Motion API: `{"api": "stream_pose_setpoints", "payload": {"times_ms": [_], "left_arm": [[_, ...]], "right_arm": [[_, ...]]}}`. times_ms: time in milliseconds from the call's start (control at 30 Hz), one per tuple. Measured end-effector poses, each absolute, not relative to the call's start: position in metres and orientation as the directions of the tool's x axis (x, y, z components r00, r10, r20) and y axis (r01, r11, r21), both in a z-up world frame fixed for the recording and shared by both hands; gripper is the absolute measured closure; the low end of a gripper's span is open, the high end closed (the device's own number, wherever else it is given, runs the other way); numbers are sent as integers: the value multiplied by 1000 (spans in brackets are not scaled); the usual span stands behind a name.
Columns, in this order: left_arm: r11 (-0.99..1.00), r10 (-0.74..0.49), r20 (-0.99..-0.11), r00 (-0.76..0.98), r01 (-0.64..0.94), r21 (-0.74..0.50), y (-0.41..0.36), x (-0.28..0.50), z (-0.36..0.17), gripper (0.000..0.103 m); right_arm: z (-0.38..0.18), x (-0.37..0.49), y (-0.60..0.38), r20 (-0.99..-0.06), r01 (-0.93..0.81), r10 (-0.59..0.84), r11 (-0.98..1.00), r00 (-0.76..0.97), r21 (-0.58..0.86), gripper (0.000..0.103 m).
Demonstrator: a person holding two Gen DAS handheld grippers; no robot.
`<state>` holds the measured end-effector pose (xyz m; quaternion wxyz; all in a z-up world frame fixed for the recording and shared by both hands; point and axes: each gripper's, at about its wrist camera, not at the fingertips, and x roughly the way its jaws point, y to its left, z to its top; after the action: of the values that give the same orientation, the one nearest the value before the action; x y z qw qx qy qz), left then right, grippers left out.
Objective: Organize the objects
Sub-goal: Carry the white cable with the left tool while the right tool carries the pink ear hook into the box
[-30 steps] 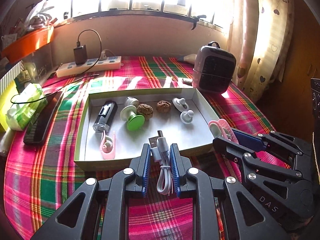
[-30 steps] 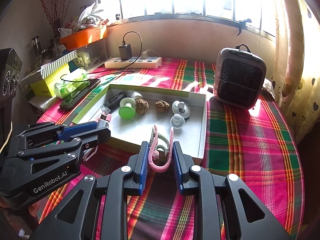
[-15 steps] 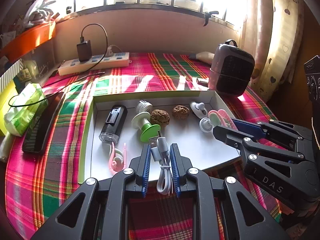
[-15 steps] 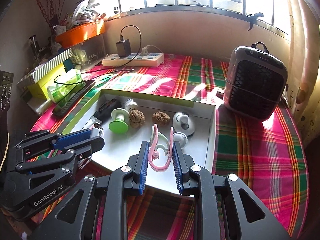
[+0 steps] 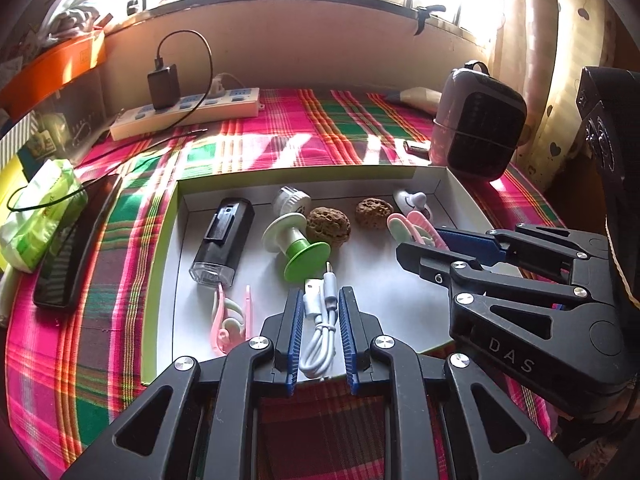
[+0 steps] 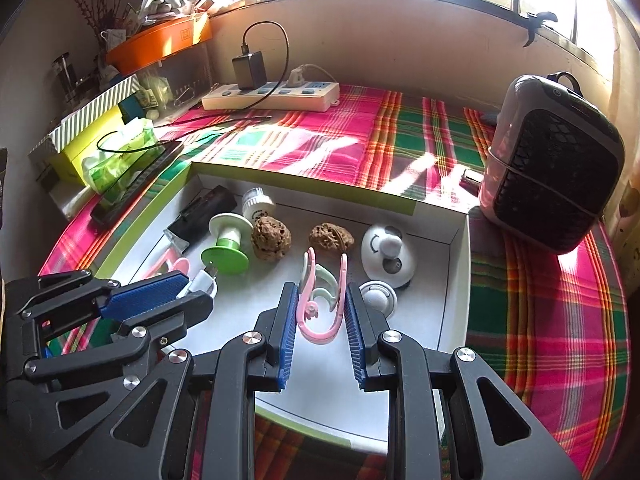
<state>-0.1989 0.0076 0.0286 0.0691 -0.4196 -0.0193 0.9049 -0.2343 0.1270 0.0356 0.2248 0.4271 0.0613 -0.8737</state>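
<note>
A white shallow box (image 5: pixel 404 174) (image 6: pixel 454 280) with a green rim lies on the plaid cloth. My left gripper (image 5: pixel 319 300) is shut on a coiled white USB cable (image 5: pixel 318 334) and holds it above the box's near edge. My right gripper (image 6: pixel 319 300) is shut on a pink ear-hook clip (image 6: pixel 322 300) and holds it above the box's middle. The right gripper (image 5: pixel 424 246) also shows in the left wrist view, with the clip (image 5: pixel 412 228). The left gripper (image 6: pixel 176 284) shows at the left of the right wrist view.
In the box lie a black lighter-like case (image 5: pixel 224 240), a green-and-white spool (image 5: pixel 296 248), two walnuts (image 5: pixel 328 226), white round pieces (image 6: pixel 386 252) and another pink clip (image 5: pixel 232 320). A small heater (image 6: pixel 552 164), power strip (image 5: pixel 184 114), phone (image 5: pixel 72 248) and tissue pack (image 5: pixel 38 216) surround it.
Both grippers have moved forward over the box with their loads; the box now lies closer and under the fingertips. Both stay shut.
</note>
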Motion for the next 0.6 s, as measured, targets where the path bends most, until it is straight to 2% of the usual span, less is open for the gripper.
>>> {"api": "stream_pose_setpoints", "payload": {"times_ms": [600], "left_arm": [[-991, 134, -767, -628, -94, -96, 6, -203, 21, 88]], "right_arm": [[26, -240, 120, -791, 448, -324, -891, -519, 71, 78]]}}
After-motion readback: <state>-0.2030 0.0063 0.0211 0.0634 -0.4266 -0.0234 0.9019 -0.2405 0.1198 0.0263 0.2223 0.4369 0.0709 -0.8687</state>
